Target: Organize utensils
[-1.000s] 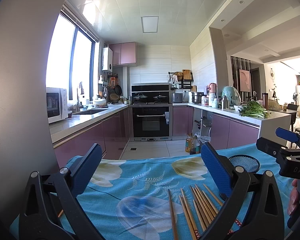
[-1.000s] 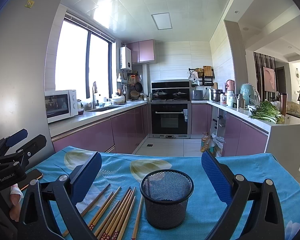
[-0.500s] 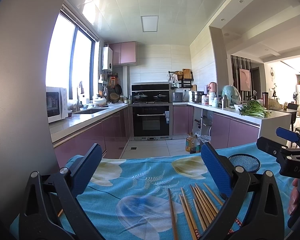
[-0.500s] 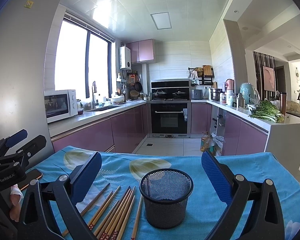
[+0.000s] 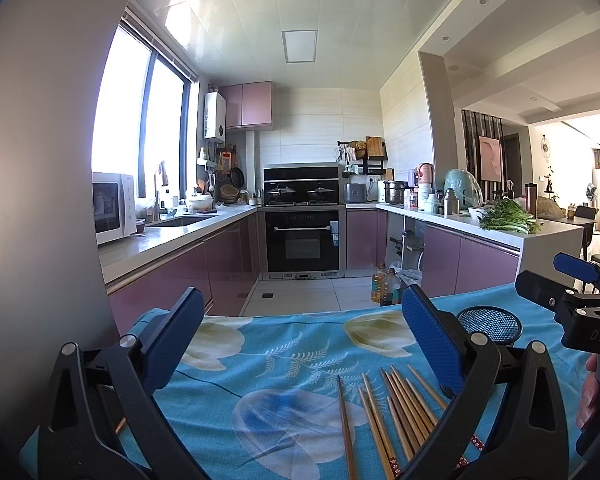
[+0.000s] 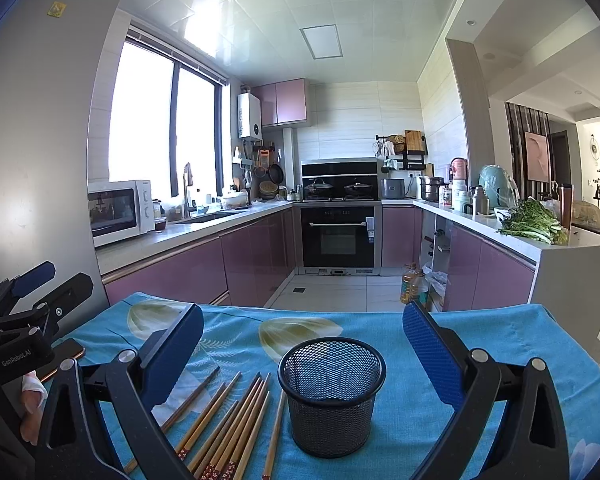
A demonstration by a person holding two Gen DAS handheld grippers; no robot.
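Several wooden chopsticks (image 6: 236, 424) lie side by side on the blue flowered tablecloth (image 6: 500, 340), just left of an upright black mesh cup (image 6: 330, 392). My right gripper (image 6: 304, 344) is open and empty, held above the cloth with the cup between its jaws' line of sight. My left gripper (image 5: 300, 332) is open and empty over the cloth, left of the chopsticks (image 5: 396, 412). The cup (image 5: 490, 324) shows partly behind its right finger. Each gripper shows at the edge of the other's view: the right gripper (image 5: 576, 292), the left gripper (image 6: 32, 296).
A phone (image 6: 64, 354) lies at the cloth's left edge. Beyond the table's far edge is a kitchen floor with oil bottles (image 6: 412, 282), purple cabinets and an oven (image 6: 338, 236). A grey fridge wall (image 6: 32, 160) stands close on the left.
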